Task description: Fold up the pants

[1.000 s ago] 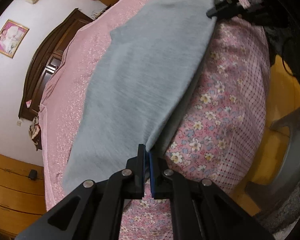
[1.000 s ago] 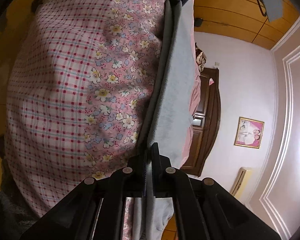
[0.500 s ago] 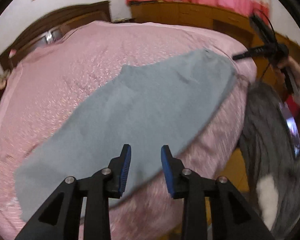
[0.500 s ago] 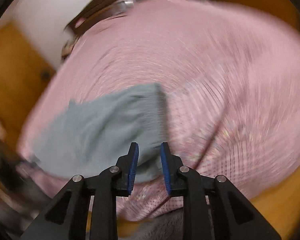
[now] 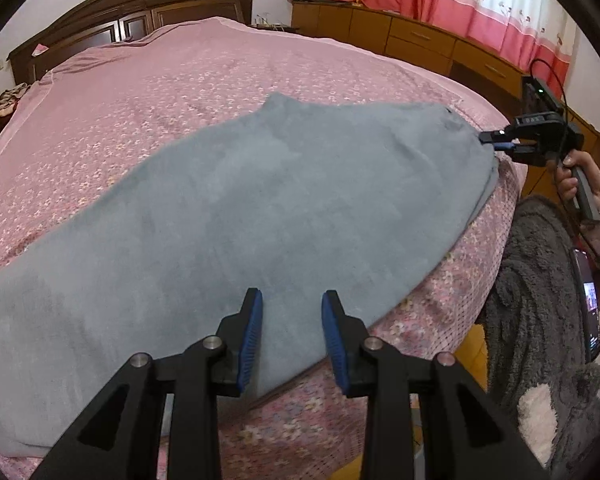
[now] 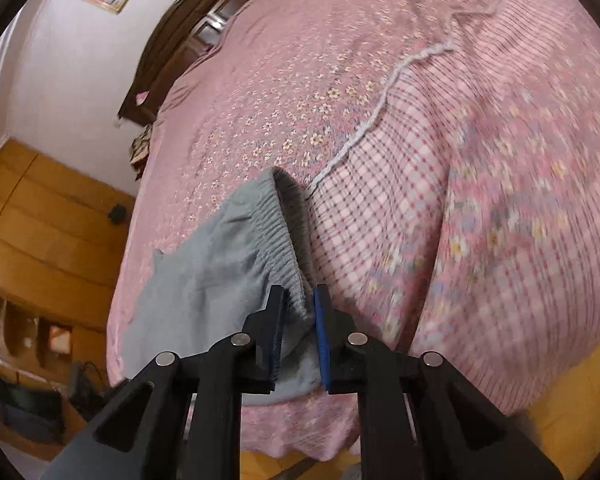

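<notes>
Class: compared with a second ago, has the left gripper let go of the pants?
Yes. The left gripper now hangs open above the pants, which lie flat on the bed.

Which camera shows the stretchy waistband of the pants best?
The right wrist view: the gathered waistband runs up from the right gripper. The left wrist view shows the grey pants spread flat on the bed, their waist end far off.

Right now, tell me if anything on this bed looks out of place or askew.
The grey pants lie flat but at the very edge of the pink floral bedspread, with the waistband corner nearly hanging off. Beyond it, a loose pale cord trails across the bedspread, seemingly unattached. Nothing looks spilled or damaged.
</notes>
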`<state>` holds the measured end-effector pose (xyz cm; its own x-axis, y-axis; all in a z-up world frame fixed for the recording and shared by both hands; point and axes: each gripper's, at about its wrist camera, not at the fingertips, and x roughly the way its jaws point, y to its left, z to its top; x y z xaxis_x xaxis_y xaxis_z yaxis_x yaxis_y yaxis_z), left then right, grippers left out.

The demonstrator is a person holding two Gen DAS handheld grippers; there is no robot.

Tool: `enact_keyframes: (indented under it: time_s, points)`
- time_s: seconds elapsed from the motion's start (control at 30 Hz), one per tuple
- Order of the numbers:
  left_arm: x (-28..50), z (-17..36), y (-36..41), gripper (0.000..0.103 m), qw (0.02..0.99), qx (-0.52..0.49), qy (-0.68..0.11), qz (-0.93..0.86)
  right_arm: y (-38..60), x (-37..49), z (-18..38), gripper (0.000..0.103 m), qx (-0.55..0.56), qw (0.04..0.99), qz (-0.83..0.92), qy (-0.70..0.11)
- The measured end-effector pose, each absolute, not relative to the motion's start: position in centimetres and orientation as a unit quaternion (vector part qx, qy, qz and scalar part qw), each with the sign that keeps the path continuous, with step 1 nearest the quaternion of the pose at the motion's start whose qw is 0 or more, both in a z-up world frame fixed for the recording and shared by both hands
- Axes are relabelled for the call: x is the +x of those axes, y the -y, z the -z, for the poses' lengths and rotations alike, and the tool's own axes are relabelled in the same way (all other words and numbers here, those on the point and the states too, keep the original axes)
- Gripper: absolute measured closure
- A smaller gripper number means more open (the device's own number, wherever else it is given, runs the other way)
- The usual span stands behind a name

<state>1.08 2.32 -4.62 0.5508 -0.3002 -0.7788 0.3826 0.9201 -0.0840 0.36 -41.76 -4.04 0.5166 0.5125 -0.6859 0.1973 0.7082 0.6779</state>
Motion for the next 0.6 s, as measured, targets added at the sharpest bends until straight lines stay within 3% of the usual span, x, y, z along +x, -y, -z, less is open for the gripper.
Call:
enact_keyframes:
  time_s: [0.13,0.43,0.53,0.6]
  points:
    - [1.1,4.9,-3.1,0.071,0.883,0.039,-0.429,0.188,41.6,-1.6,4.1,0.088,0.465,0.753,-0.086,-0.458]
    - [0.9,4.7,-4.2,0.071,0.885,0.031,-0.428,0.181,40.8,-0.2,7.5,0.087,0.438,0.754,-0.043,-0.488]
    - [-0.4,3.7,-6.0,0.071,0.886,0.015,-0.432,0.165,40.6,0.0,7.1,0.081,0.425,0.762,-0.047,-0.487]
    - [-1.6,2.8,-8.3,0.066,0.886,-0.011,-0.439,0.149,40.2,-0.3,6.0,0.07,0.382,0.787,-0.032,-0.484]
